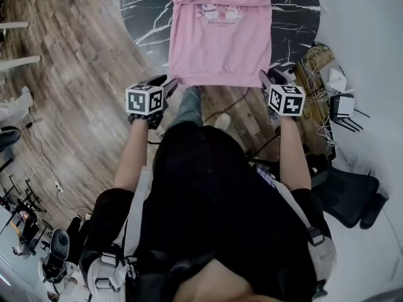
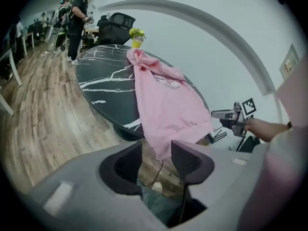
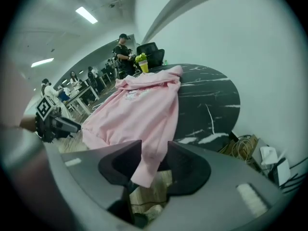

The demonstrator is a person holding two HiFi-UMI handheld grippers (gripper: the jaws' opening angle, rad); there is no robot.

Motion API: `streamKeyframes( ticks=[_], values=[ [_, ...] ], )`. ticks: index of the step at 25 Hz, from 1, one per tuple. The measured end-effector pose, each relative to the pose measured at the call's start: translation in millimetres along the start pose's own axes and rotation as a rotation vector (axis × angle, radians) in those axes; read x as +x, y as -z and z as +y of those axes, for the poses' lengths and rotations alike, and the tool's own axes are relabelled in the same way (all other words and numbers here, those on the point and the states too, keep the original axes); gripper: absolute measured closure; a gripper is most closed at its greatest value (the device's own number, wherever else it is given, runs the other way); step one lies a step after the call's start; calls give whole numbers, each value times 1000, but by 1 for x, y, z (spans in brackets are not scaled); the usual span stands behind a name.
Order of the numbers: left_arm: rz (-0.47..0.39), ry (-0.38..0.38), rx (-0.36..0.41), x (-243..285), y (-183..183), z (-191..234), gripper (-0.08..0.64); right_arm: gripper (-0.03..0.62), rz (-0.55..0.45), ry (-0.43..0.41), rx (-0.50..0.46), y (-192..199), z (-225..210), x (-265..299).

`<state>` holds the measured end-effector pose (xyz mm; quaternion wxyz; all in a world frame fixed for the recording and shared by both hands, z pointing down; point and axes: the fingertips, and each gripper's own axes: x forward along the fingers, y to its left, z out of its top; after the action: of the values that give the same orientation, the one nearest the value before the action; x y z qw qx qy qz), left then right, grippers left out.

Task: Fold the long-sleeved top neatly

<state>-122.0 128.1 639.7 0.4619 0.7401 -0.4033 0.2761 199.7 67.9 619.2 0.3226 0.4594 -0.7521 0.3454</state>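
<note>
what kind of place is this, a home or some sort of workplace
Probably an open-plan office or lab: rows of desks with people standing at them, long ceiling strip lights, and a black office chair.

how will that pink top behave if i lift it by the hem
The pink long-sleeved top is probably floppy, since its hem droops over the edge of the black marble table. Likely light: it lies thin and flat. It may slide off if tugged.

Black marble table (image 1: 296, 24) — tangled cables (image 1: 317, 63) nearby
</note>
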Motion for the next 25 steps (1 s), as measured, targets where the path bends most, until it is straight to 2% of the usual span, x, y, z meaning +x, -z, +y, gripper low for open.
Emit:
streamKeyframes(
  ticks=[3,5,7,10,14,16,18,22,23,24,25],
  values=[
    [-28,54,-33,11,7,-8,306,374,11,-34,96,23,-8,-5],
    [-35,71,-36,18,10,-10,295,342,23,-71,142,34,-8,-3],
    [-42,89,-49,26,10,-11,295,341,23,-88,172,39,-10,0],
    [-43,140,-113,40,14,-13,295,341,14,-94,201,39,-13,0],
    [-43,175,-162,49,21,-18,297,341,36,-166,293,50,0,-1],
    [-52,169,-161,49,21,-17,319,341,55,-185,324,56,8,4],
    [-60,184,-170,48,21,-22,358,344,82,-160,318,59,10,8],
    [-80,209,-169,42,19,-27,480,431,86,-142,298,56,13,7],
    [-86,213,-168,41,19,-27,501,462,76,-149,301,55,14,5],
    [-91,216,-164,39,18,-28,517,548,66,-158,307,55,14,2],
    [-96,216,-157,38,18,-29,518,560,58,-166,315,56,14,1]
  ],
)
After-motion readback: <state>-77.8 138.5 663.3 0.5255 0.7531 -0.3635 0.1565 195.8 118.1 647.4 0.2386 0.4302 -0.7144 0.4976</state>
